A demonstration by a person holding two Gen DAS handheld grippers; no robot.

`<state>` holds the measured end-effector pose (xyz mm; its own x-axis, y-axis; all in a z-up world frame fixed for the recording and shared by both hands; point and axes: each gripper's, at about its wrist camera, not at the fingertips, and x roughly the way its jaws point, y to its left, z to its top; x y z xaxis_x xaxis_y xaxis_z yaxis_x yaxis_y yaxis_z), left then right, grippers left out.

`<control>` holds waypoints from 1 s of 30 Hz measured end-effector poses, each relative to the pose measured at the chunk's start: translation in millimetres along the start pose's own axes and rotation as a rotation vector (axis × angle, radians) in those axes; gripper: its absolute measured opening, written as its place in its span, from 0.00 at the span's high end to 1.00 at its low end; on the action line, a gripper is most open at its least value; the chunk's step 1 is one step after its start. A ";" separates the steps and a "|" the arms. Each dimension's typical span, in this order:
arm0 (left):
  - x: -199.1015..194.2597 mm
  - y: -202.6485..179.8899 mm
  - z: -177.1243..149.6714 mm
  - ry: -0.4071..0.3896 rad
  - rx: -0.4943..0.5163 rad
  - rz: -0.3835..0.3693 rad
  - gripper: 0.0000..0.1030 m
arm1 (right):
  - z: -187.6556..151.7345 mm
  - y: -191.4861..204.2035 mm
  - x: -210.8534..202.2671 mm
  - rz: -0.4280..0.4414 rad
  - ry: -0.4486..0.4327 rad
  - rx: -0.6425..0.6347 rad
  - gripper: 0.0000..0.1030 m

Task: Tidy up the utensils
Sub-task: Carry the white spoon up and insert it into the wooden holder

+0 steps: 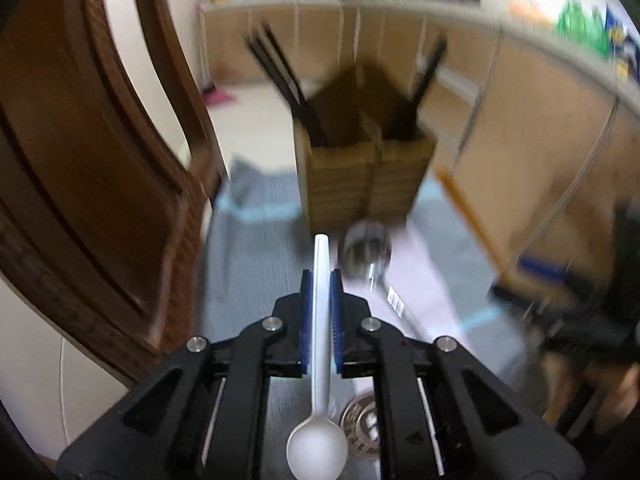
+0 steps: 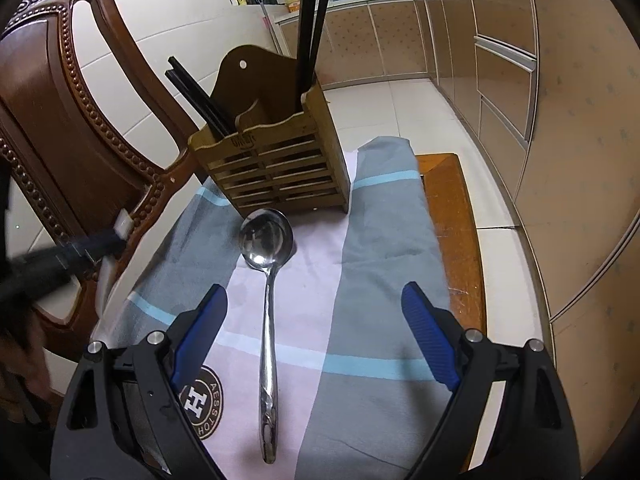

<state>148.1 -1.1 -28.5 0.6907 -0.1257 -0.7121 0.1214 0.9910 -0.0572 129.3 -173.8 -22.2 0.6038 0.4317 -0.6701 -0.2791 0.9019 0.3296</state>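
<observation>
My left claw [image 1: 322, 280], lower centre of the left wrist view: blue pads [image 1: 306, 320] drawn together, clamped on the handle of the white spoon [image 1: 320, 360]. Handle tip pokes out past the fingertips; bowl sits back toward the camera at the bottom edge. View is smeared with motion blur. The same claw shows as a dark blurred shape at the left edge of the right wrist view.

My right claw [image 2: 314, 312], bottom of the right wrist view: jaws spread wide, blue pads [image 2: 200, 332] far apart, nothing gripped. Pointing forward and down. Picture sharp.
</observation>
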 end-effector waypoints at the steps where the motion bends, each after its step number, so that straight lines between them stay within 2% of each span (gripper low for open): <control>1: -9.3 0.8 13.3 -0.043 -0.024 0.004 0.92 | 0.2 0.2 -0.4 0.004 -0.001 0.004 0.16; 8: -30.8 -3.0 104.1 -0.289 -0.119 0.008 0.92 | 2.4 -3.5 1.4 0.015 -0.002 0.030 0.16; 12: -10.4 -6.0 138.2 -0.369 -0.164 -0.013 0.92 | 3.7 -6.6 2.5 0.025 -0.002 0.047 0.16; 16: 13.6 -4.4 157.2 -0.402 -0.210 -0.017 0.92 | 4.6 -8.8 4.4 0.038 0.005 0.055 0.16; 22: 60.8 4.5 156.0 -0.425 -0.293 -0.012 0.92 | 5.8 -13.7 6.8 0.057 0.015 0.074 0.16; 25: 67.2 9.8 144.0 -0.502 -0.336 -0.026 0.92 | 5.6 -15.4 7.8 0.068 0.017 0.082 0.16; 27: 69.2 5.7 137.0 -0.579 -0.340 -0.016 0.92 | 5.3 -15.6 9.1 0.069 0.020 0.083 0.16; 30: 70.6 1.0 124.3 -0.643 -0.341 -0.010 0.92 | 4.8 -16.4 10.9 0.072 0.026 0.086 0.16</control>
<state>285.5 -14.8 8.1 0.9858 -0.0340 -0.1645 -0.0264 0.9358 -0.3514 144.1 -183.9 -31.7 0.5647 0.4962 -0.6595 -0.2550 0.8649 0.4324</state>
